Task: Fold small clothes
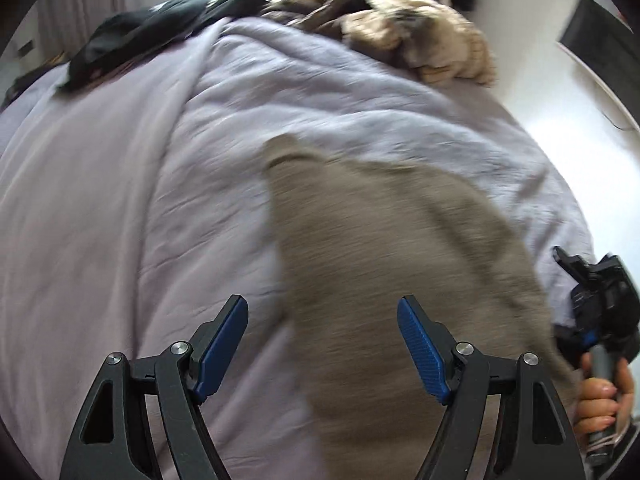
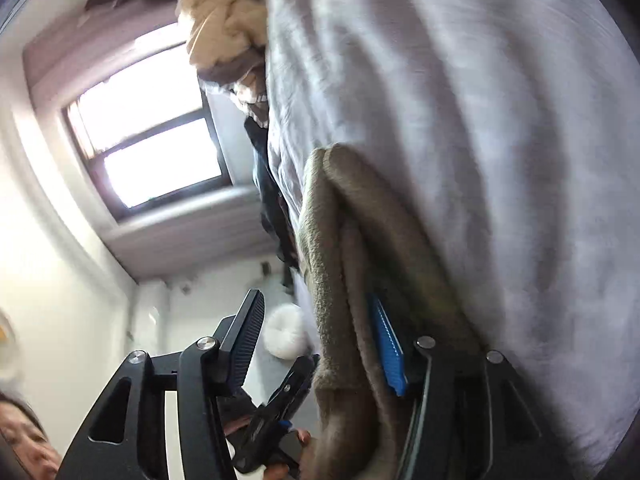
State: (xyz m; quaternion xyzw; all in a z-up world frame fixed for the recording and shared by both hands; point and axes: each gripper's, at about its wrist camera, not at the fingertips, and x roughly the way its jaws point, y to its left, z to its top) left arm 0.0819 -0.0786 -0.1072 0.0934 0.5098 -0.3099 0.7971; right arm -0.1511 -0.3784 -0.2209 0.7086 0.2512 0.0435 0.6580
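Both my grippers, left [image 1: 322, 344] and right [image 2: 320, 344], gape, released. Next: smooth the brown garment [image 1: 400, 264] flat on the bedspread [image 1: 120, 220] and square its edges before creasing.

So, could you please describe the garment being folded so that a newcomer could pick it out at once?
Start from the lilac bedspread that covers the bed. Clothes are heaped along its far edge: a beige pile and a black pile. The garment lies apart from them on the near side, spread fairly flat, and it alone is a fuzzy grey-brown knit.

taupe garment [image 1: 400, 280] blurred, right tongs [image 2: 320, 344] — one pad hidden
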